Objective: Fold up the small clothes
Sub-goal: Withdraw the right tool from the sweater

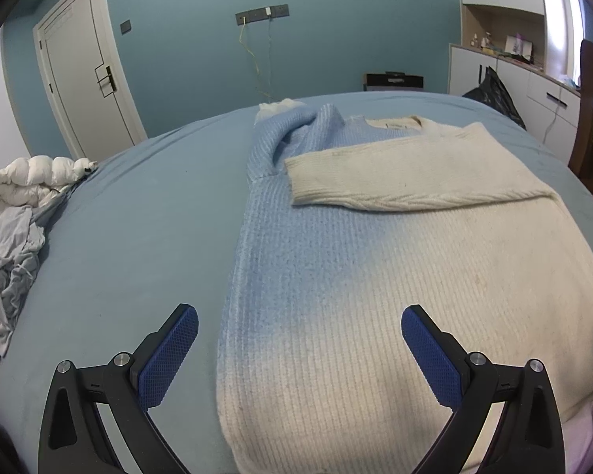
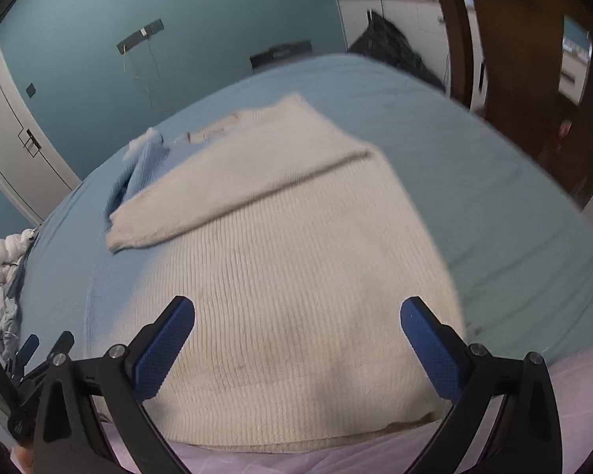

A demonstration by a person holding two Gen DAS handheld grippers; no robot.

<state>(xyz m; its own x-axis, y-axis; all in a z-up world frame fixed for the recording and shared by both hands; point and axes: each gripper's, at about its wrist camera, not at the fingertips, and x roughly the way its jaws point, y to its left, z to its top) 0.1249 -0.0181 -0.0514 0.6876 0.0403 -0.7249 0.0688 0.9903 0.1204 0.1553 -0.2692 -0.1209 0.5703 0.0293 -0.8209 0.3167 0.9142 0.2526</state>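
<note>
Both grippers, left gripper (image 1: 299, 349) and right gripper (image 2: 297, 341), hover level with fingers spread, empty, over the knit sweater (image 1: 395, 276), pointing toward 12 o'clock across the bed (image 1: 130, 237).

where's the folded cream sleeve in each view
Left wrist: the cream sleeve lies right of centre, across the sweater's upper part, cuff pointing left.
Right wrist: the sleeve runs diagonally left of centre, cuff at lower left.
Shared landmark: the white door on the teal wall, at the left in both.
</note>
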